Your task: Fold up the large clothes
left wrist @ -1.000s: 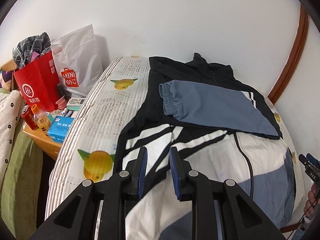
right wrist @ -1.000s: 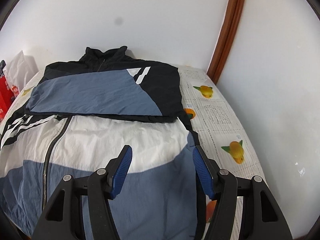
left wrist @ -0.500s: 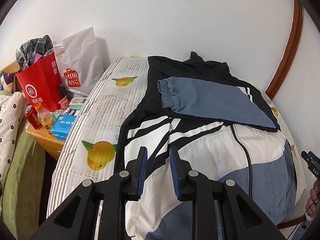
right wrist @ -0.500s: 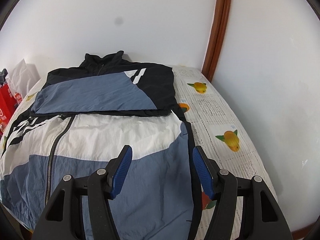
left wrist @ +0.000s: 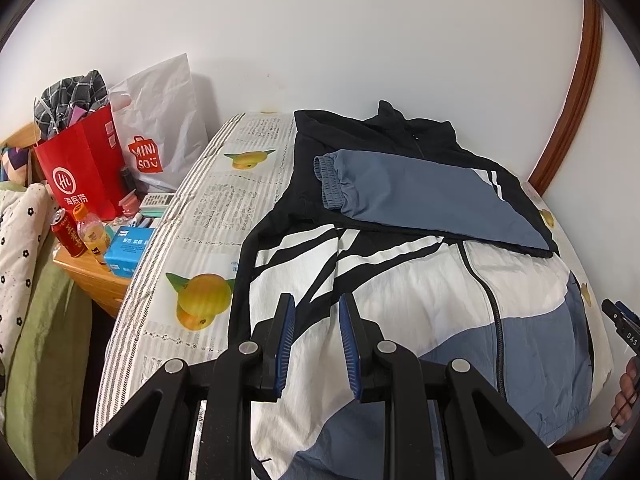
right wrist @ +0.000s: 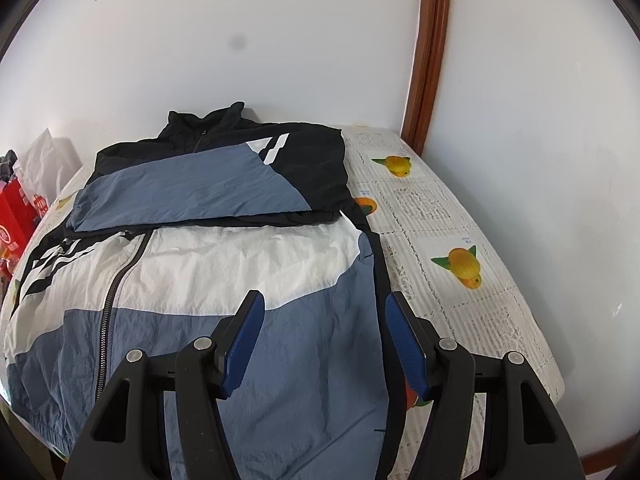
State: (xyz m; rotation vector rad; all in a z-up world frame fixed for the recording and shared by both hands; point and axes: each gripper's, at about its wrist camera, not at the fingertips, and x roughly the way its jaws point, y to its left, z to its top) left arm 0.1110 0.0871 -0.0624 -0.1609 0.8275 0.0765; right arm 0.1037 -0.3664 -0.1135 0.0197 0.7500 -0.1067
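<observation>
A large black, white and grey-blue zip jacket (left wrist: 420, 280) lies flat on the bed, collar at the far wall; it fills the right wrist view (right wrist: 224, 264). One grey-blue sleeve (left wrist: 420, 196) is folded across the chest, its cuff to the left. My left gripper (left wrist: 316, 340) hovers above the jacket's left lower side, jaws narrowly apart and empty. My right gripper (right wrist: 322, 340) hovers above the jacket's right lower part, jaws wide open and empty. Its tip shows at the right edge of the left wrist view (left wrist: 622, 320).
The bed sheet (right wrist: 452, 216) has fruit prints. A wooden bedside table (left wrist: 92, 272) at the left holds a red bag (left wrist: 80, 172), a white bag (left wrist: 160, 136), a can, a bottle and a blue box. A wall and a wooden door frame (right wrist: 428, 52) stand behind the bed.
Both grippers have drawn back and up from the jacket, so more of its lower part and hem shows. The jacket has not moved. The jaws are unchanged.
</observation>
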